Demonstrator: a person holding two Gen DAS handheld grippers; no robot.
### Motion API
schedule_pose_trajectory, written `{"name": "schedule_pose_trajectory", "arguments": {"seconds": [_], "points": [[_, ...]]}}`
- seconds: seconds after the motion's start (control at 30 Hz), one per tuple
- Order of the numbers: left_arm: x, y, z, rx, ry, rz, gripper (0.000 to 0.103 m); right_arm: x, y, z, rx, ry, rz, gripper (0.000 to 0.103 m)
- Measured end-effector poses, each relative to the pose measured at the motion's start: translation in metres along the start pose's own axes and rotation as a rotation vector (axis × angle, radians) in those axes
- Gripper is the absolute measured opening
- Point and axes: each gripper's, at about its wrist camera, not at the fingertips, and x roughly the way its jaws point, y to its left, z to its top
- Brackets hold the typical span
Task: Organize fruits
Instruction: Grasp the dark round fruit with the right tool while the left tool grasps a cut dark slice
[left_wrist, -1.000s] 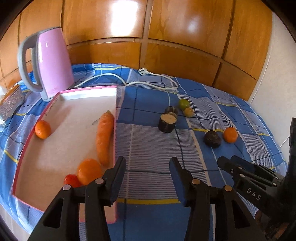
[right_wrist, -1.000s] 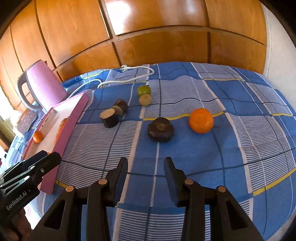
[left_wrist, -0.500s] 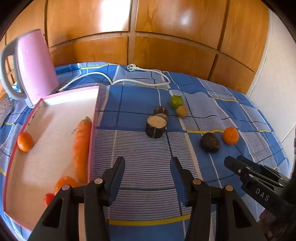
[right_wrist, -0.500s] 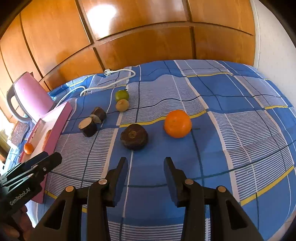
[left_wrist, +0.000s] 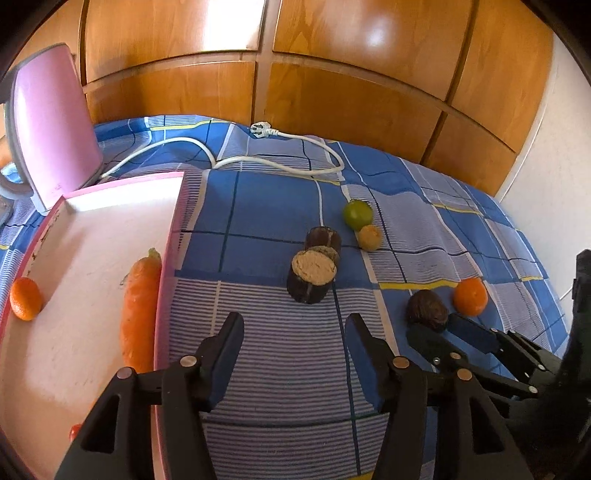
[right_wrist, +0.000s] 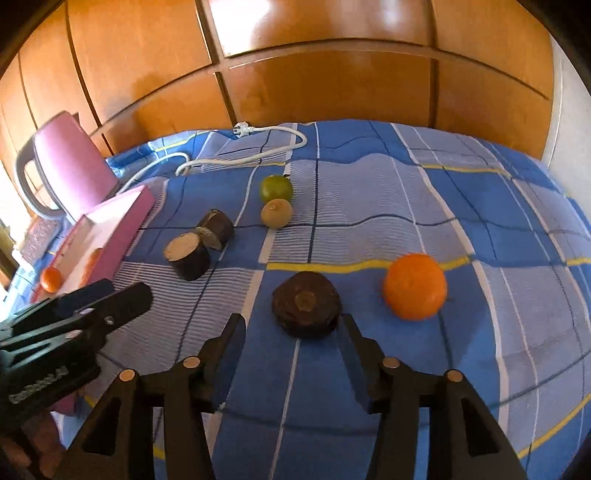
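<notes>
- Left claw (left_wrist: 293, 328), bottom centre of its view, is opening with nothing between its fingers; a cut dark fruit (left_wrist: 312, 275) lies just above it on the blue checked cloth (left_wrist: 273, 206).
- Right claw (right_wrist: 291, 330) is opening, empty; a dark round fruit (right_wrist: 306, 303) sits just beyond its tips.
- An orange (right_wrist: 414, 286) lies right of that fruit.
- The pink tray (left_wrist: 85, 229) at left holds a carrot (left_wrist: 139, 310).
</notes>
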Motion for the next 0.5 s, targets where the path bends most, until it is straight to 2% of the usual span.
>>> {"name": "schedule_pose_trajectory", "arguments": {"seconds": [0.07, 0.13, 0.5], "points": [[0.003, 0.0, 0.002, 0.003, 0.002, -0.002, 0.058, 0.004, 0.0, 0.003, -0.017, -0.003, -0.007, 0.052], [0.007, 0.001, 0.004, -0.002, 0.009, -0.01, 0.058, 0.008, -0.001, 0.003, -0.028, 0.0, -0.025, 0.042], [0.026, -0.007, 0.014, 0.019, 0.021, -0.015, 0.058, 0.012, -0.009, -0.001, 0.0, -0.018, 0.019, 0.042]]}}
